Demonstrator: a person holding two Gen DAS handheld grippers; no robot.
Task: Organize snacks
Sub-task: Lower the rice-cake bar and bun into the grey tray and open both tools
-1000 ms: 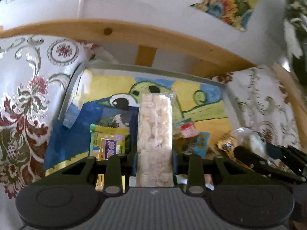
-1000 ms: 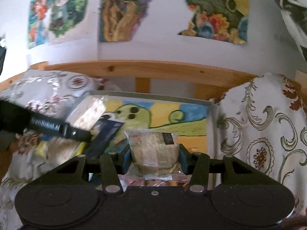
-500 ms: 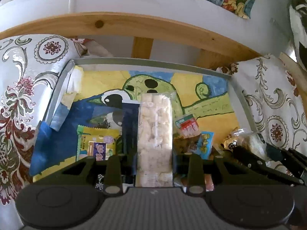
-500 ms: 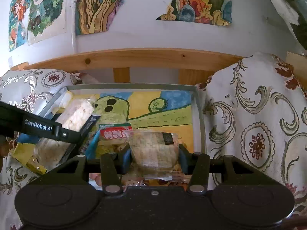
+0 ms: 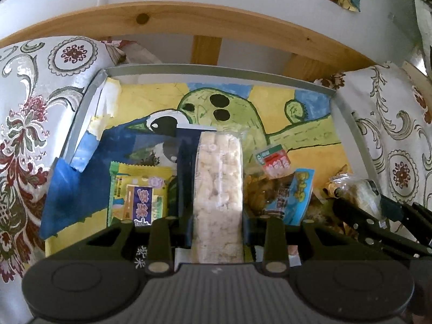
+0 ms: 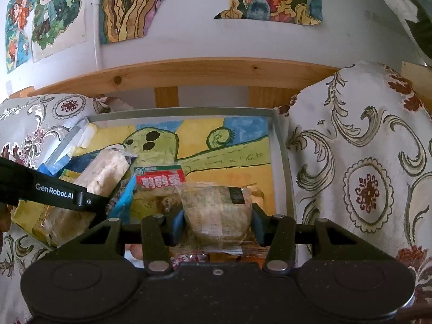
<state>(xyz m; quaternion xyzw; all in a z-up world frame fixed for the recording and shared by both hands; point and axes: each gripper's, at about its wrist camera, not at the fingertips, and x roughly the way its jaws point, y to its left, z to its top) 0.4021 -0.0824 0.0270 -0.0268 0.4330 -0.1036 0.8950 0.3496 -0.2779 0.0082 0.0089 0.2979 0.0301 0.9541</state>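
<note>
My left gripper (image 5: 218,224) is shut on a long clear pack of white puffed rice cake (image 5: 218,186), held over the grey tray (image 5: 216,70) with a painted green-and-yellow liner. My right gripper (image 6: 218,224) is shut on a clear-wrapped greenish pastry pack (image 6: 216,210) over the tray's (image 6: 280,162) right side. In the tray lie a yellow-green packet (image 5: 137,189), a red-label packet (image 5: 274,162) and a blue packet (image 5: 294,197). The rice cake (image 6: 104,172) and left gripper arm (image 6: 54,191) show at left in the right wrist view. The right gripper (image 5: 378,224) shows at right in the left wrist view.
Patterned white cloth (image 6: 364,175) covers the surface on both sides of the tray. A wooden rail (image 5: 205,21) runs behind it, below a white wall with paintings (image 6: 129,2). A red-label packet (image 6: 160,179) lies mid-tray.
Both grippers have come down closer to the tray, each still holding its pack. More snack packets have come into view in the tray.
</note>
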